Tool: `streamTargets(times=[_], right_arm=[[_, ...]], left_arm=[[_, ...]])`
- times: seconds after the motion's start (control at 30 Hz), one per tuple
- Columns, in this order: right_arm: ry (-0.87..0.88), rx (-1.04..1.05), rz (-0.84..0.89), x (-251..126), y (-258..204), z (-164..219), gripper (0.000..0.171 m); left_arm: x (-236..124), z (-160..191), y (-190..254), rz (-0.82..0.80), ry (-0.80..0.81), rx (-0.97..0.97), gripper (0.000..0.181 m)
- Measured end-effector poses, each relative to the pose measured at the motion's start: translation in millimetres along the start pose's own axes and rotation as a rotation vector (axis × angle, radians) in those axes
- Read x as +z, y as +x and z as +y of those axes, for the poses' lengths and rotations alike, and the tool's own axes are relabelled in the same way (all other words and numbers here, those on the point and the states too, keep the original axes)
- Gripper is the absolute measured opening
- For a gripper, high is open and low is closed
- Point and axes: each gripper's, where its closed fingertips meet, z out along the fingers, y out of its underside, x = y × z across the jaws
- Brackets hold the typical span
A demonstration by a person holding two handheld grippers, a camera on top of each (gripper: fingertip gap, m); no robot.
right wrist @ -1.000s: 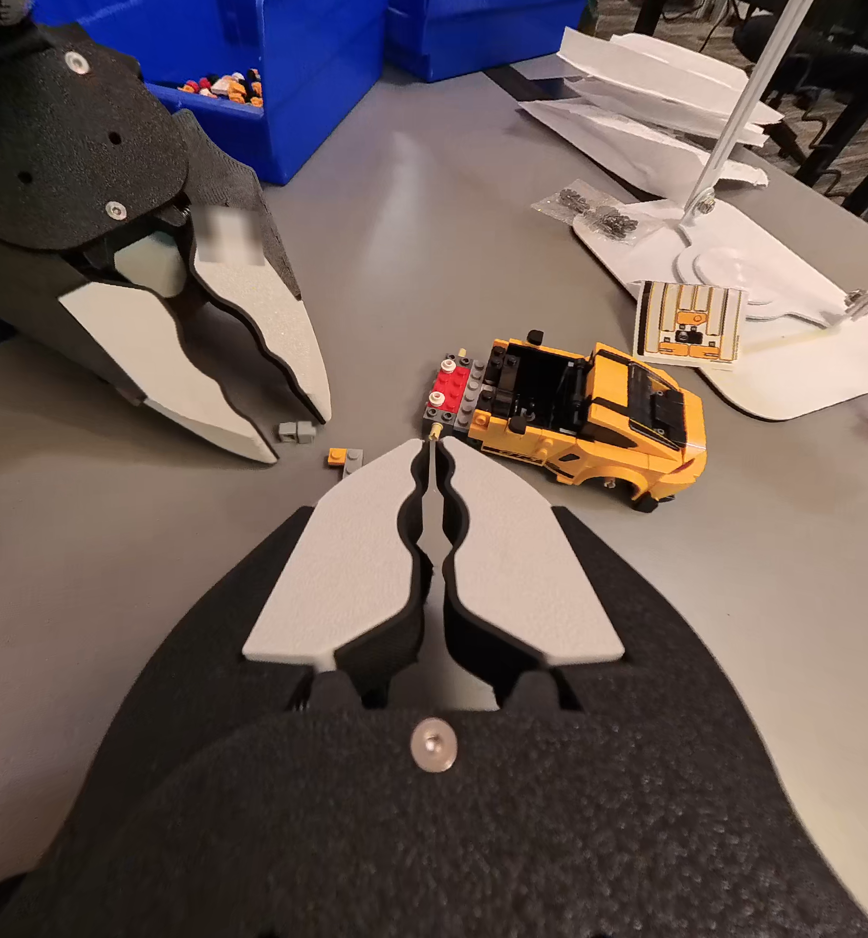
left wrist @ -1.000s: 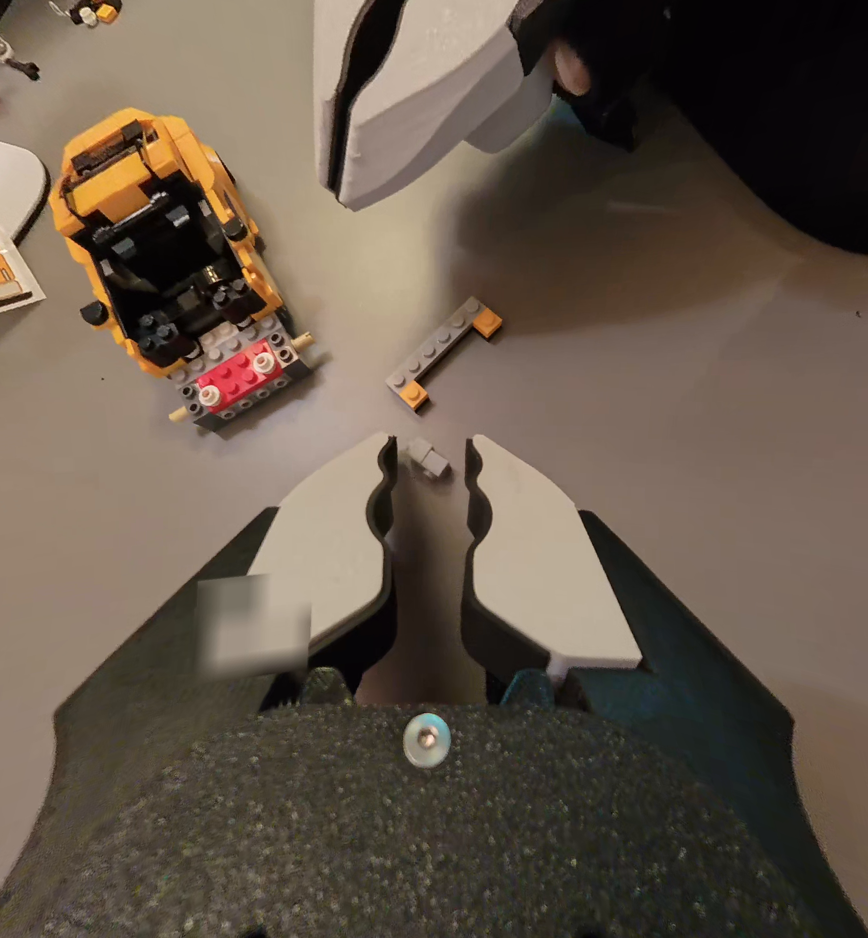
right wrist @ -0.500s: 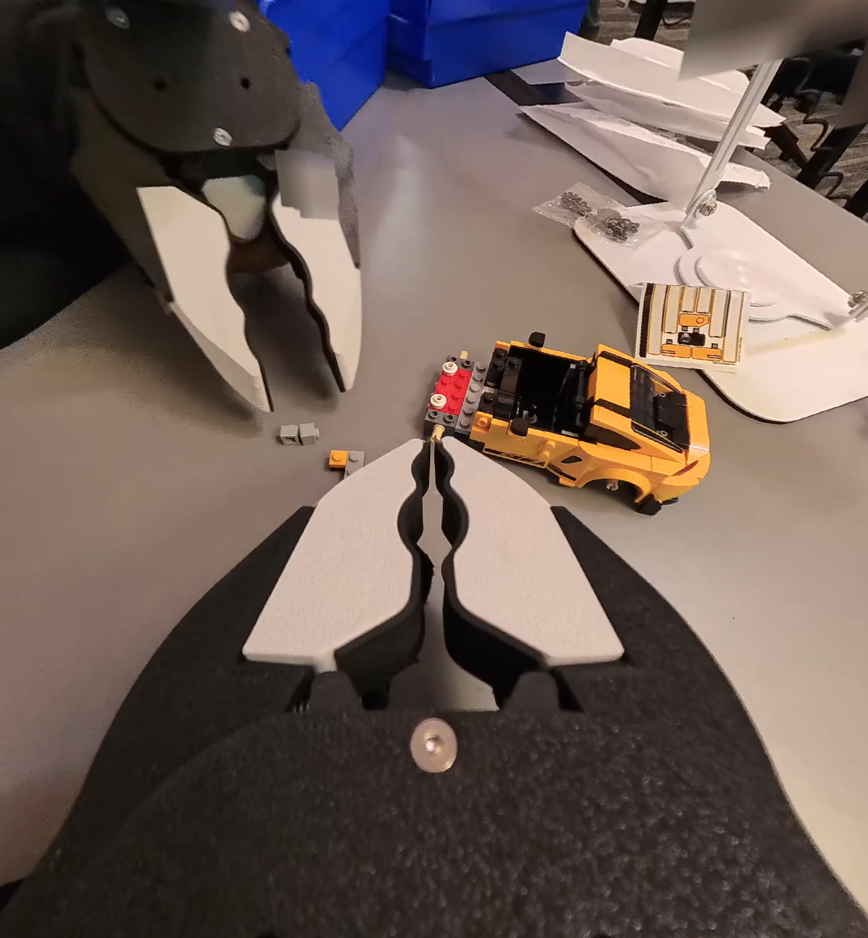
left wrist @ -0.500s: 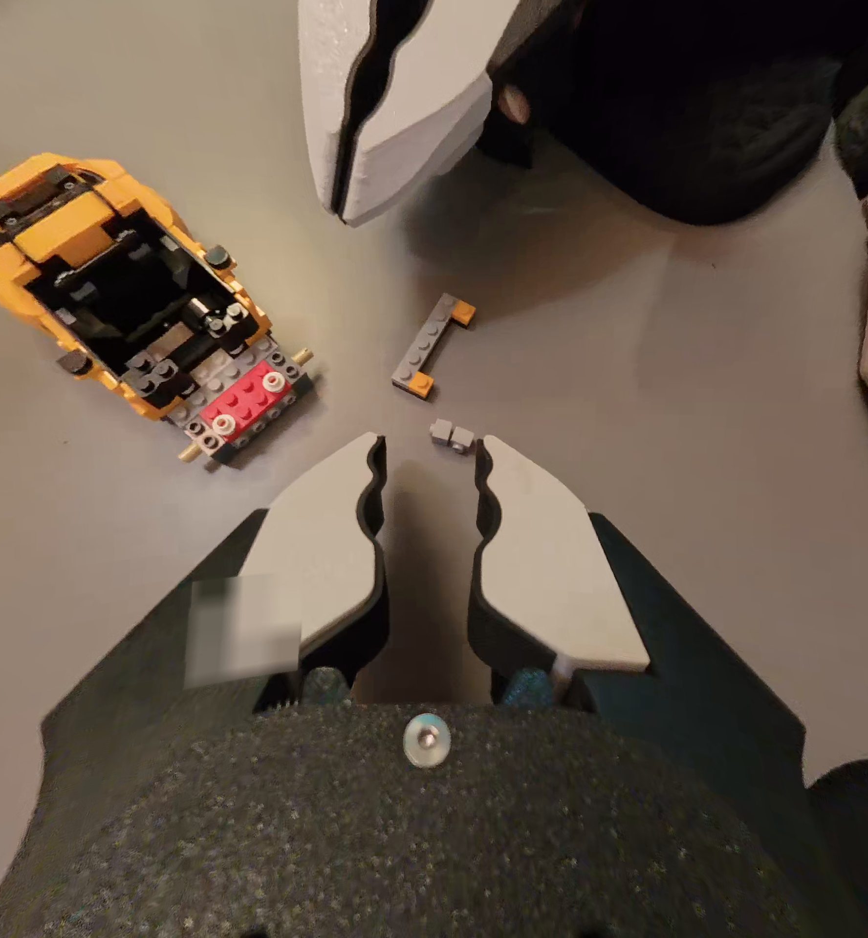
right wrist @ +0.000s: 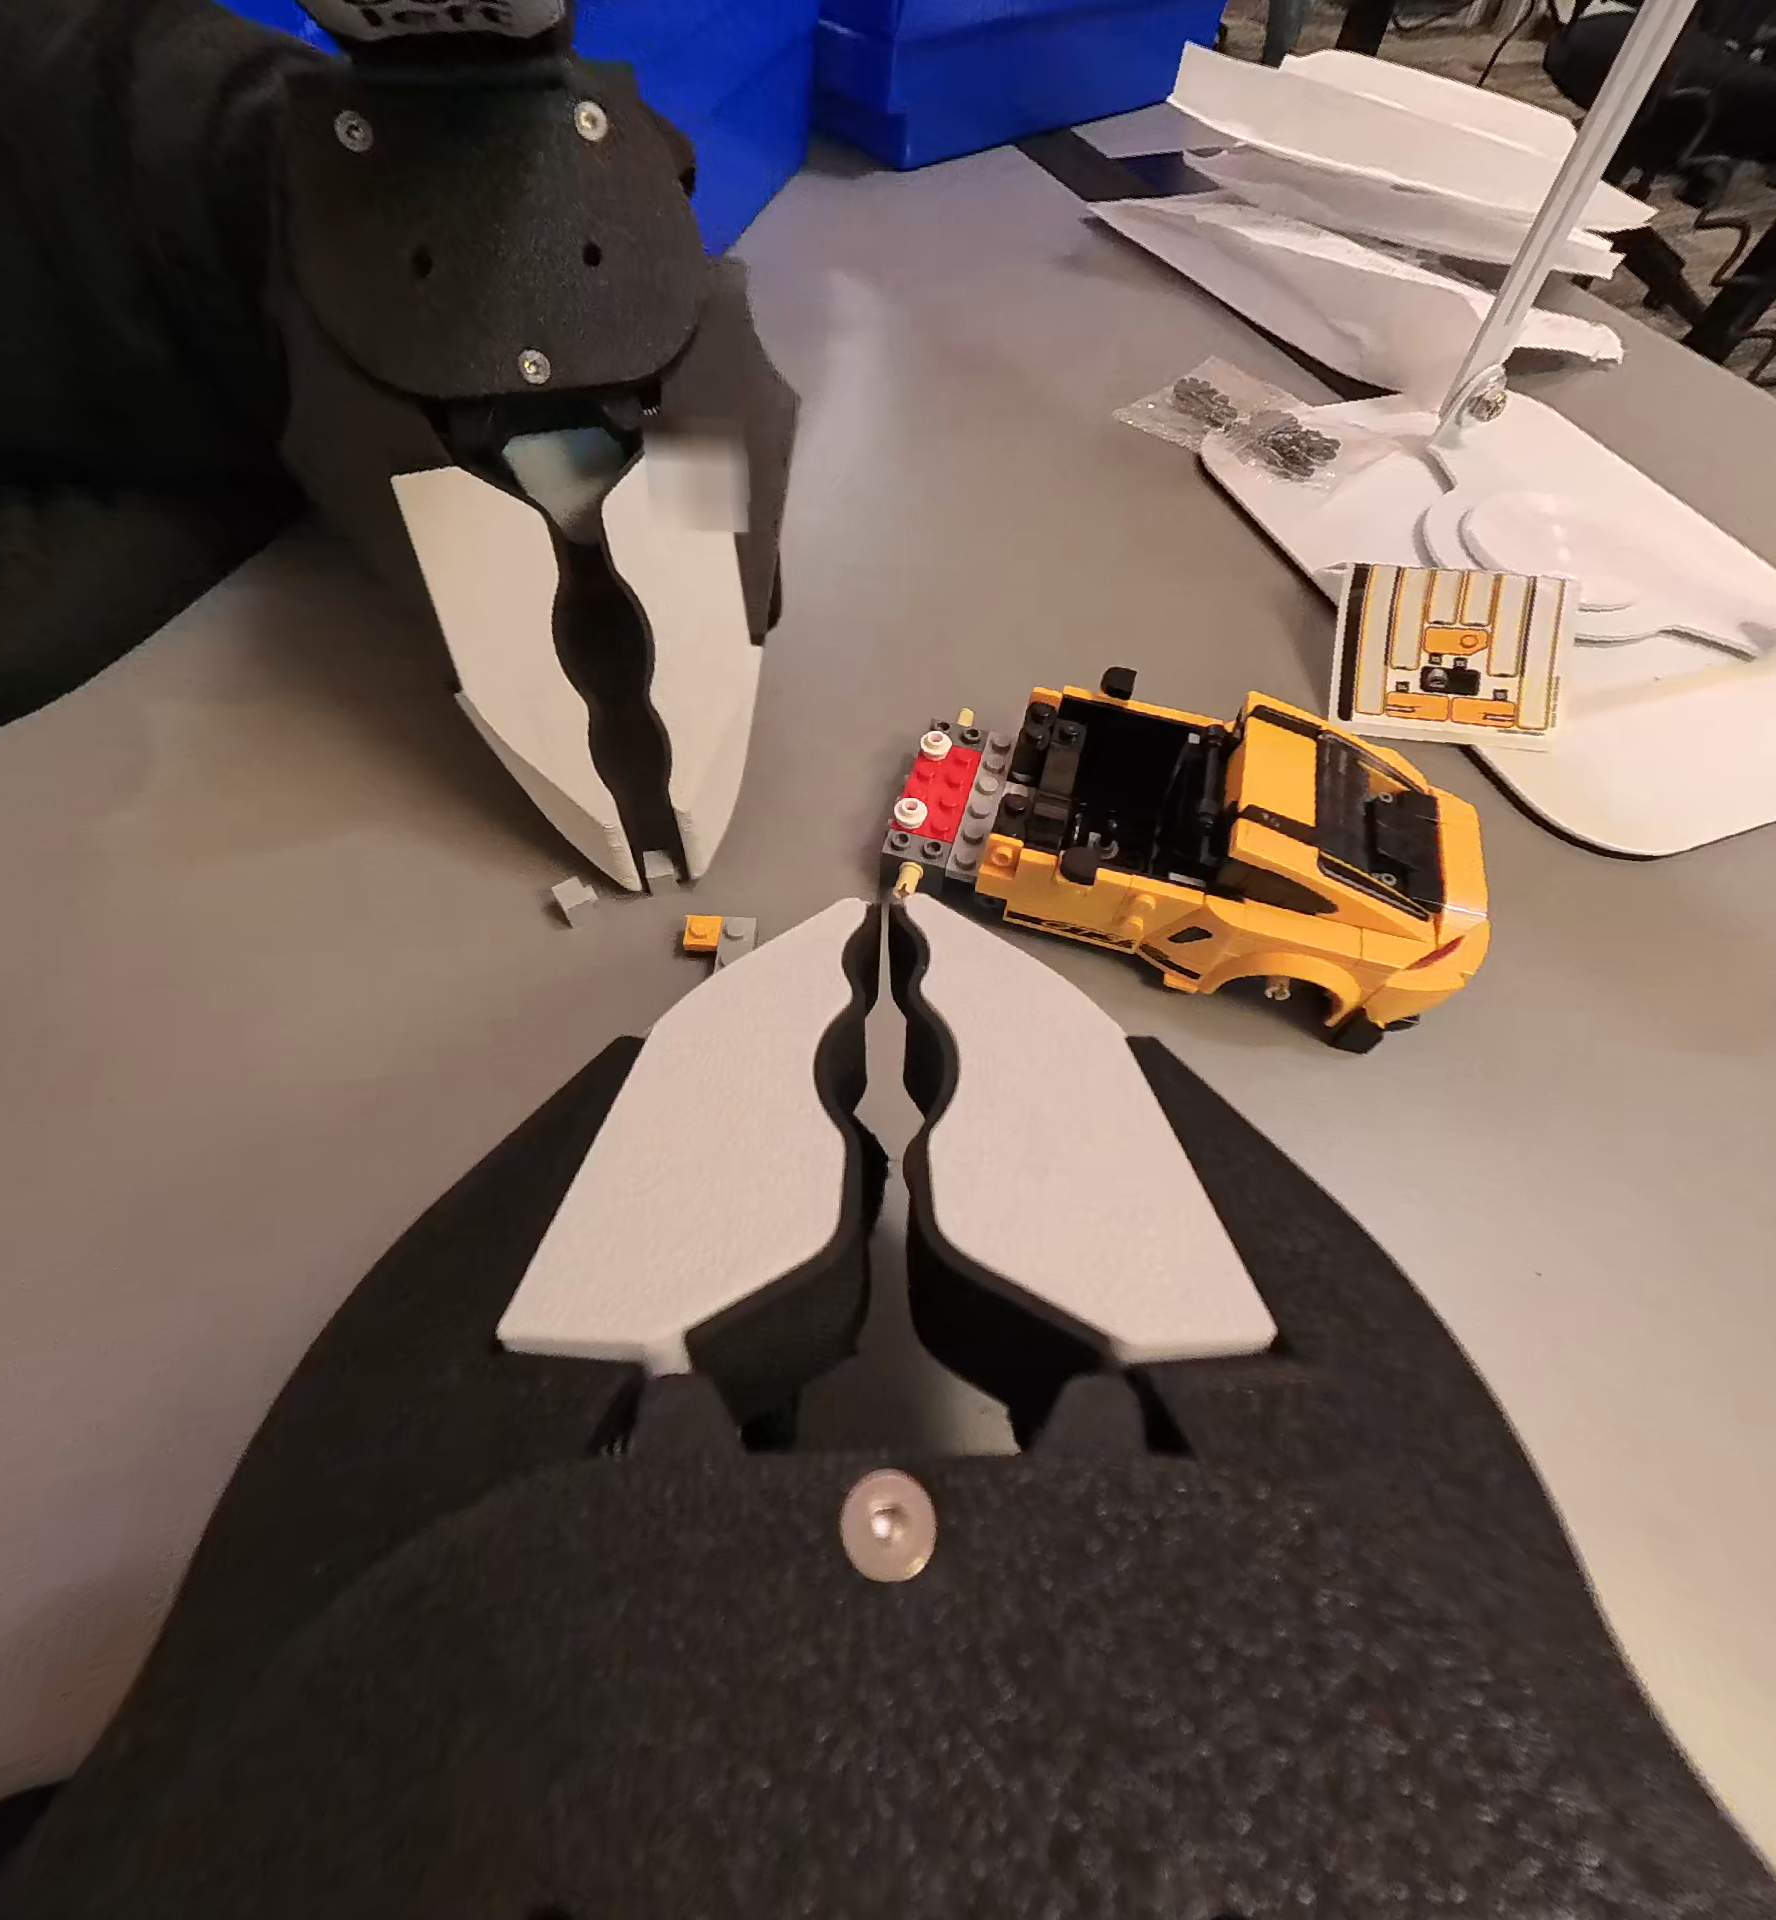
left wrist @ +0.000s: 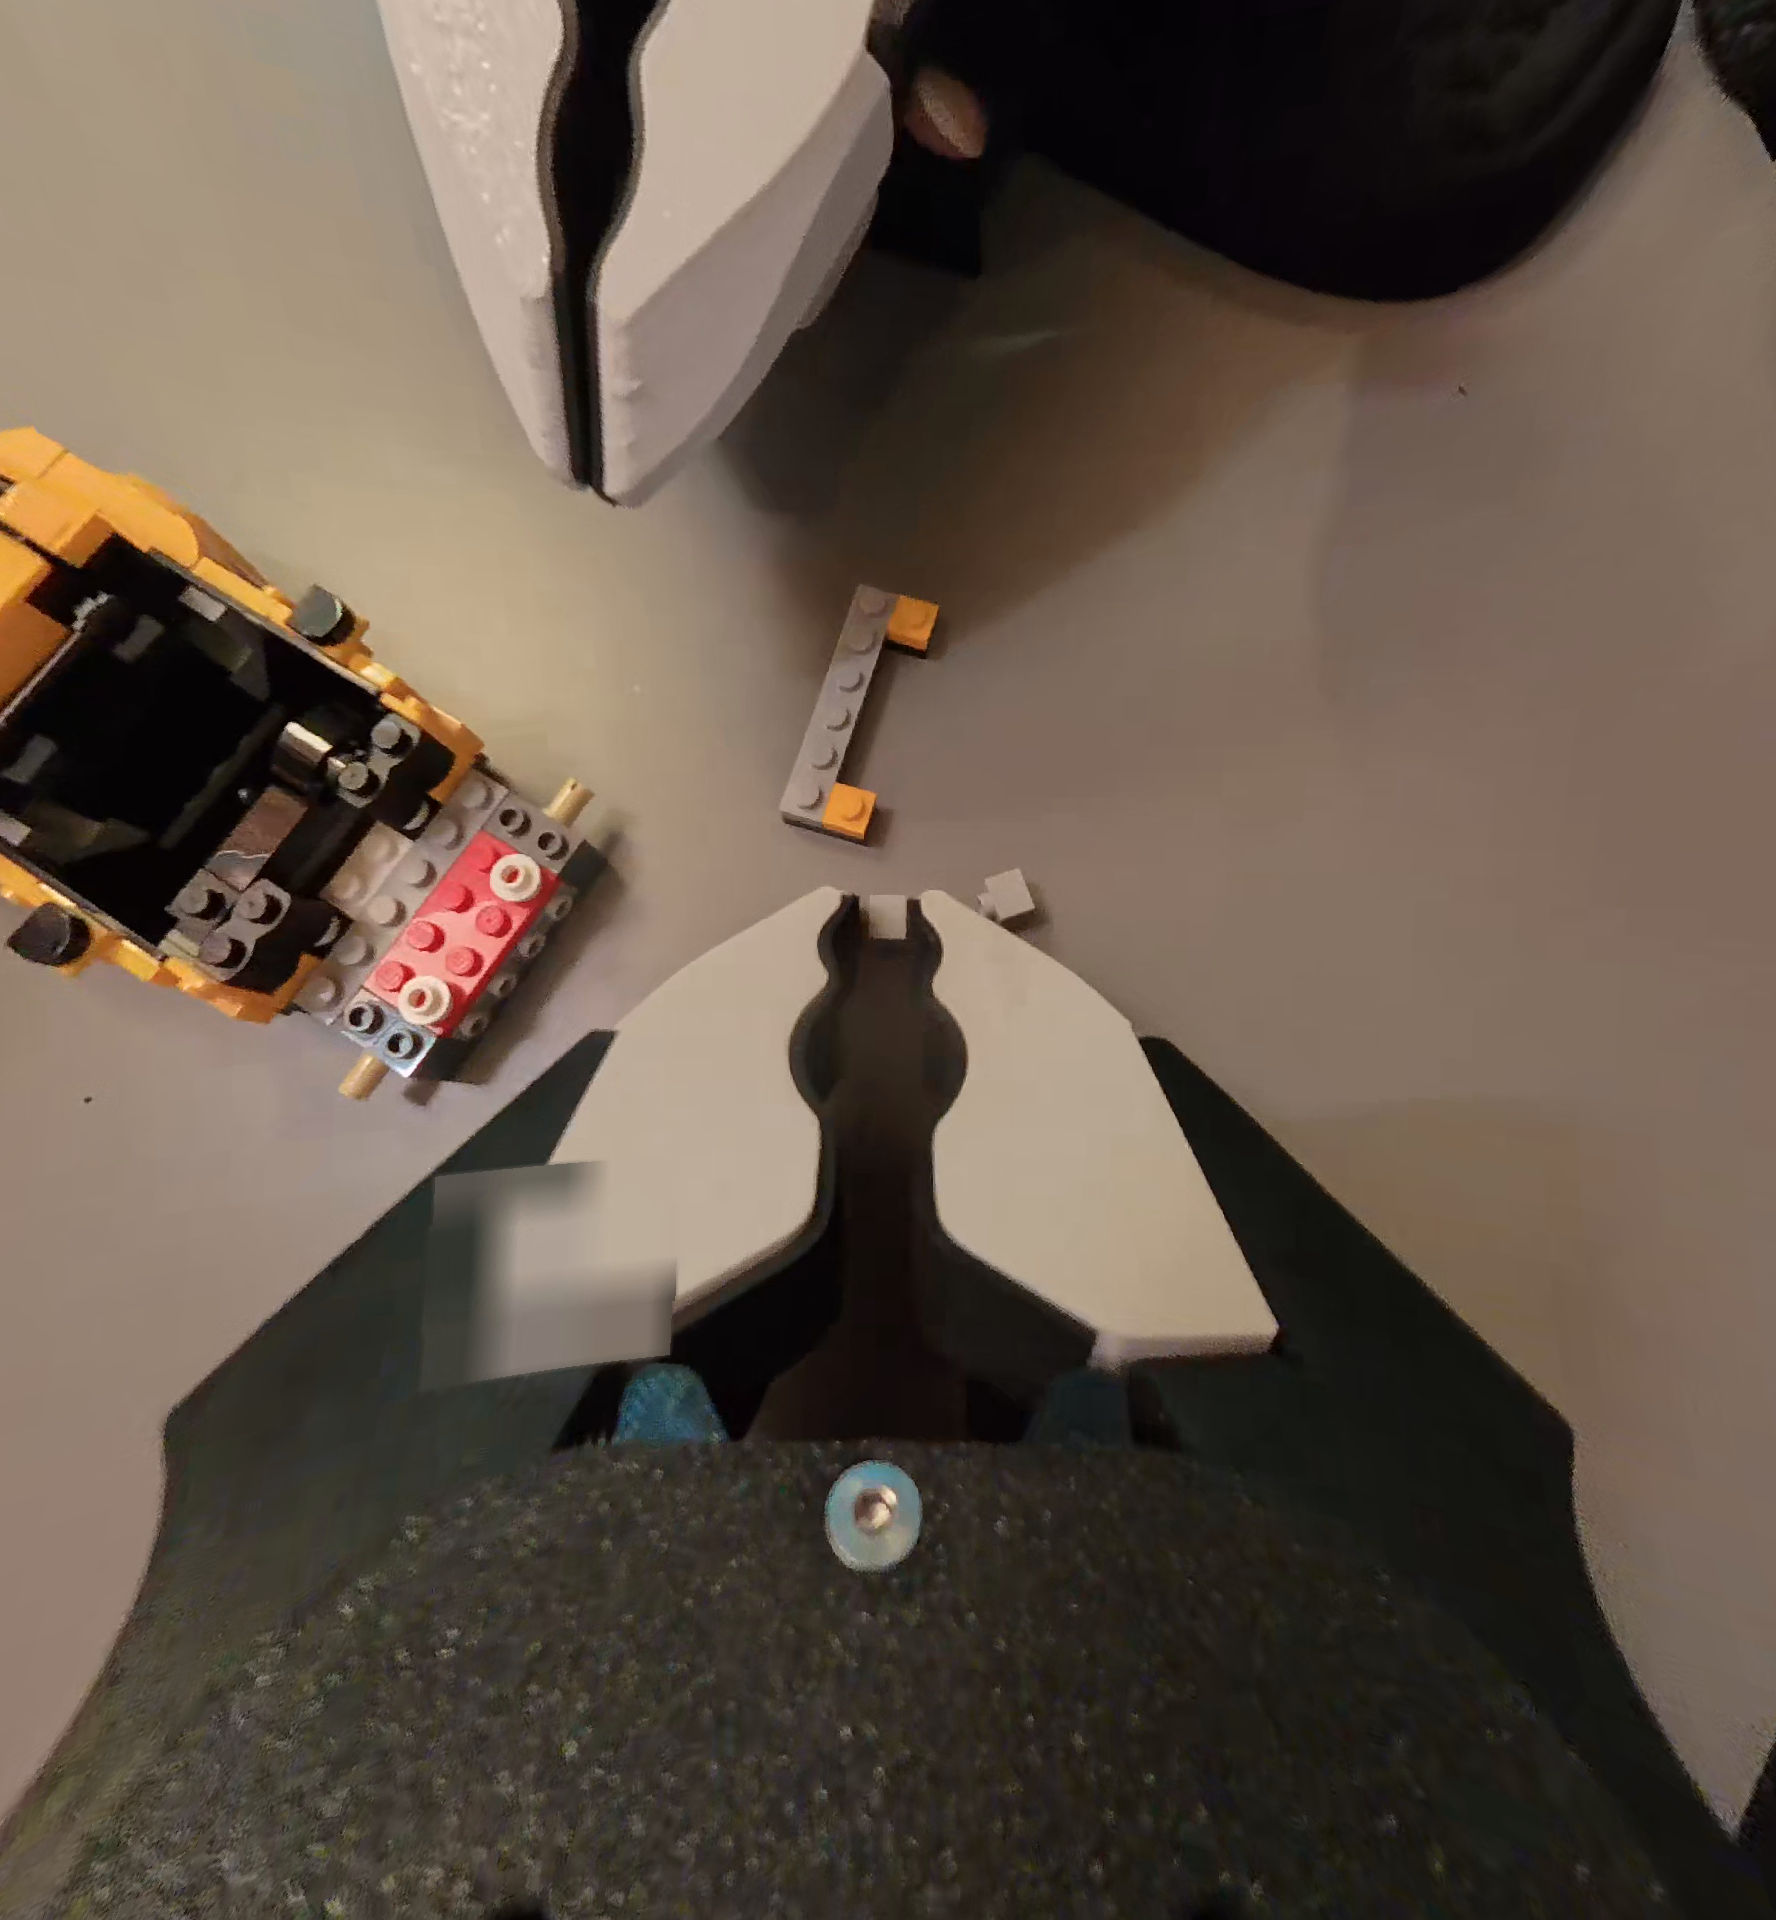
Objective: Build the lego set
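Two claws meet over the middle of the grey worktop. The left claw points steeply down, its tips closed on a small grey brick that sits on or just above the surface; I cannot tell which. A second small grey brick lies loose just beside its tips, apart from the first. The right claw is pressed almost together with only a thin slit between its tips, and nothing is in it; it hovers low with its tips near the rear of the car. The orange car stands on its wheels near the worktop's middle, roof off, its black inside open, and a red plate with grey plates showing at its rear end. Between the claws lies a grey strip with an orange plate at each end, flat on the surface, close to the left claw's tips. Toward the far right edge sit a sticker sheet, a white stand base, white paper bags and a small bag of dark parts. Blue bins stand at the far edge.
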Motion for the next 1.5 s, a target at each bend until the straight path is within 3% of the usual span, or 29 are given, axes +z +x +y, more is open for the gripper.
streamTargets(times=[0.5,0.7,0.87,1.07,1.5], right_arm=[[-0.012,-0.010,-0.040,0.5,-8.7,0.5,0.001],[-0.025,-0.069,-0.101,1.7,-24.4,0.6,0.002],[-0.101,-0.098,-0.158,7.1,-47.0,-3.1,0.001],[-0.225,0.008,-0.209,24.5,-72.1,-6.3,0.007],[-0.478,-0.147,-0.234,46.6,-84.3,8.9,0.009]], left_arm=[[-21.4,-5.8,6.9,-0.116,0.020,-0.061,0.008],[-21.9,5.4,15.6,-0.101,-0.059,-0.061,0.008],[-14.9,10.4,20.5,-0.148,-0.175,0.070,0.009],[-20.5,-3.2,30.9,-0.184,-0.110,0.183,0.010],[-46.2,22.5,25.4,-0.203,-0.070,0.024,0.009]])
